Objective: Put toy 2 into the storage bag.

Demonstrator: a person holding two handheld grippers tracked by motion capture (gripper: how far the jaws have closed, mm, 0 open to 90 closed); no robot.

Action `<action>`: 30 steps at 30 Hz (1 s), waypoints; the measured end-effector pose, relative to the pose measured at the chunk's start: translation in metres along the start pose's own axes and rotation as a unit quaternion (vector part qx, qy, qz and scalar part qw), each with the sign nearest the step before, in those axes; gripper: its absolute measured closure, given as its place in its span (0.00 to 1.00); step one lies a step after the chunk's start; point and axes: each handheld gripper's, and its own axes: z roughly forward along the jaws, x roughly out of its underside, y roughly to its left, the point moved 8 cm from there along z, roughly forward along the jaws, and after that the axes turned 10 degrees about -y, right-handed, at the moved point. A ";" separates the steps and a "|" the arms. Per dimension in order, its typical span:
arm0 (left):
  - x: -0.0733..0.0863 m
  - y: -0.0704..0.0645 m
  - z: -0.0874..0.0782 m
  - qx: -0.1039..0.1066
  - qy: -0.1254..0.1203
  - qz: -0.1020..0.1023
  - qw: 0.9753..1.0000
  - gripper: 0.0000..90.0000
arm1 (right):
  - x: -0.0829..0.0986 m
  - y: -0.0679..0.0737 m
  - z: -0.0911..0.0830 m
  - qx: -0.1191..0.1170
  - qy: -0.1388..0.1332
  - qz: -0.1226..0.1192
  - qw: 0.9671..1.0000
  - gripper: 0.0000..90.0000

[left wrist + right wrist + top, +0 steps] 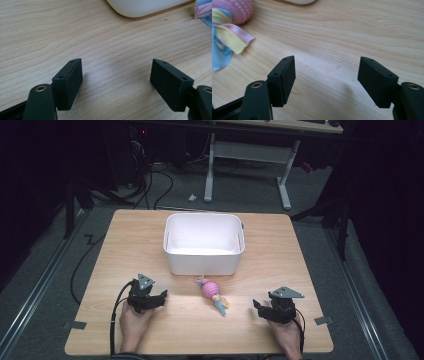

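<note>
A white plastic tub stands on the wooden table, empty as far as I can see. Just in front of it lies a pink knobbly ball toy with pink, yellow and blue ribbon tails. My left gripper rests on the table to the toy's left, open with nothing between its jaws. My right gripper rests to the toy's right, also open and empty. The toy shows at the upper left of the right gripper view, and the tub's corner at the top of the left gripper view.
The wooden table has bare surface on both sides of the tub. Beyond its far edge are cables on a grey floor and the white legs of another desk. A person's hands hold the grippers at the near edge.
</note>
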 end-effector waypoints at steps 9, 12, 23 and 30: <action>0.000 0.000 0.000 -0.002 0.000 -0.001 1.000 0.28 | -0.017 0.026 -0.005 -0.054 -0.026 -0.005 0.998 0.40; 0.000 0.000 0.000 -0.003 0.000 -0.001 1.000 0.28 | -0.015 0.029 -0.002 -0.066 -0.004 -0.007 0.998 0.42; 0.000 0.000 0.000 -0.003 0.000 -0.001 1.000 0.28 | -0.032 0.060 0.008 -0.091 -0.001 -0.037 0.995 0.35; 0.000 0.000 0.001 -0.003 0.001 -0.001 1.000 0.28 | -0.044 0.085 0.025 -0.120 0.015 -0.066 0.990 0.33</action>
